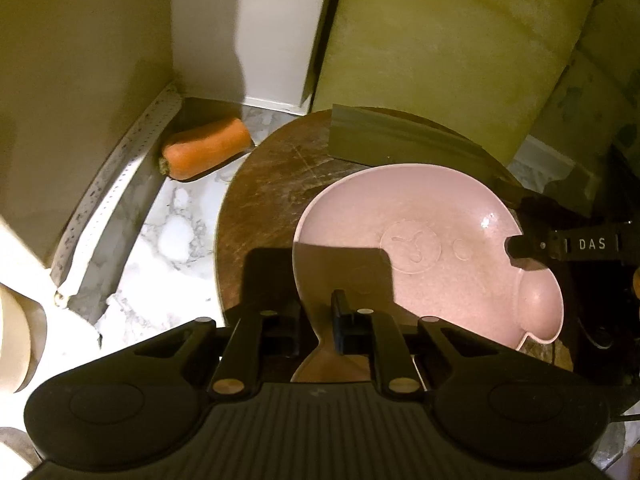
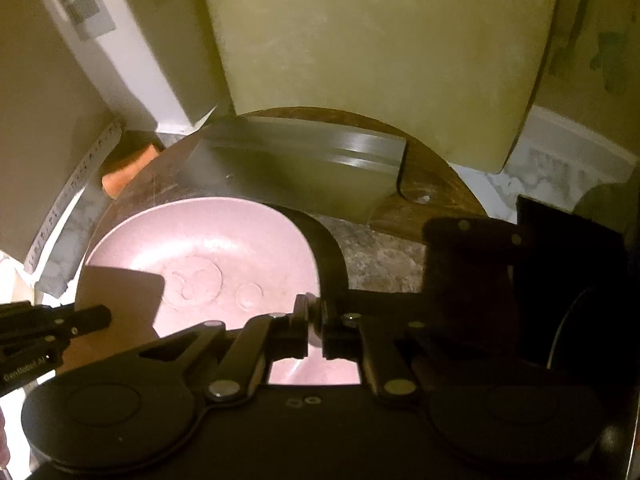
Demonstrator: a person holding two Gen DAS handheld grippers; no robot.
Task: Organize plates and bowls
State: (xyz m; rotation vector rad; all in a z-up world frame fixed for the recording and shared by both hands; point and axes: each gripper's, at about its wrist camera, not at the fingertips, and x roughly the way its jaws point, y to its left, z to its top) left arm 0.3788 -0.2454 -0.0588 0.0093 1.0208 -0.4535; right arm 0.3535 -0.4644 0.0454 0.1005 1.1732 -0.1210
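A pink, bear-shaped plate (image 1: pixel 420 216) (image 2: pixel 200 240) lies on a round wooden chopping board (image 1: pixel 272 184) (image 2: pixel 384 248). In the left wrist view my left gripper (image 1: pixel 318 316) is shut on the plate's near edge, with a pink ear of the plate squeezed between its fingers. The right wrist view shows my right gripper (image 2: pixel 314 318) shut on the plate's rim on the opposite side. Each gripper shows in the other's view: the right gripper (image 1: pixel 514 246) at the plate's right rim, the left gripper (image 2: pixel 100 316) at its left.
A cleaver (image 1: pixel 384 136) (image 2: pixel 296 168) lies on the far part of the board, its dark handle running along the plate's edge. A carrot piece (image 1: pixel 208 146) rests on the marble counter (image 1: pixel 168 232) by the wall. A yellow-green board (image 1: pixel 440 40) leans upright behind.
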